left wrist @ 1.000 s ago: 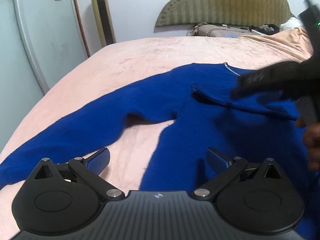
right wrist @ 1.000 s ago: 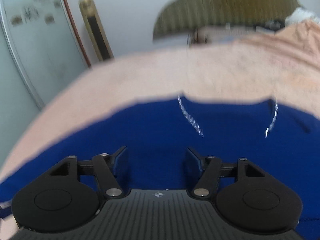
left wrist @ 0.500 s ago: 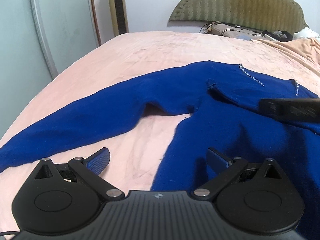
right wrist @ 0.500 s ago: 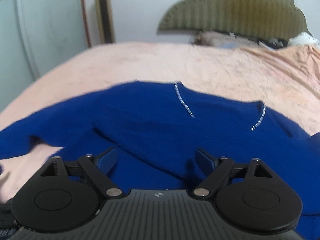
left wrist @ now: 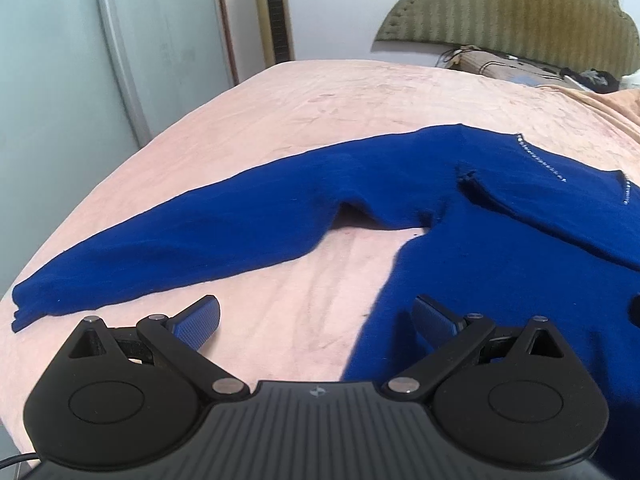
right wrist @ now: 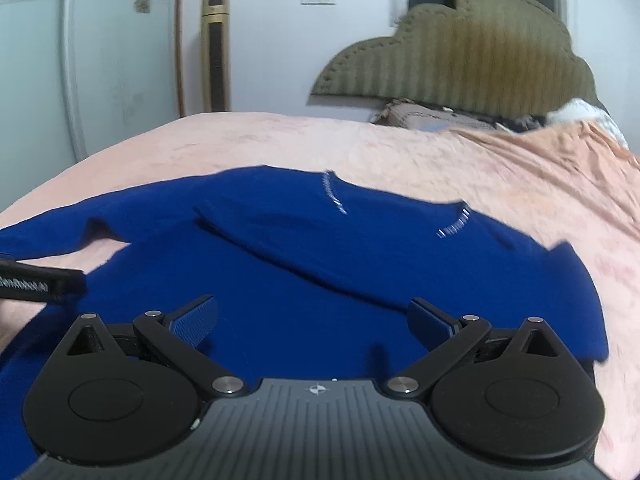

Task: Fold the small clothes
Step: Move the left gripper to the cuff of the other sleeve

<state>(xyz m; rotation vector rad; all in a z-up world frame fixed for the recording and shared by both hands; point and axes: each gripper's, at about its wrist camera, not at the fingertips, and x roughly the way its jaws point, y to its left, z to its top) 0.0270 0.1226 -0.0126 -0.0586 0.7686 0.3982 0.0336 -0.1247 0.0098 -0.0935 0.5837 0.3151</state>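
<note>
One "GenRobot.AI"-marked left hand-held gripper (right wrist: 38, 285) above blue sweater (right wrist: 320, 264).

Blue sweater (left wrist: 500, 264) matt knit; pink bedspread (left wrist: 320, 108) soft, plush cloth.

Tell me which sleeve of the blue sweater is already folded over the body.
The right-hand sleeve: it lies diagonally across the sweater chest. The other sleeve lies stretched out on the pink bedspread.
</note>
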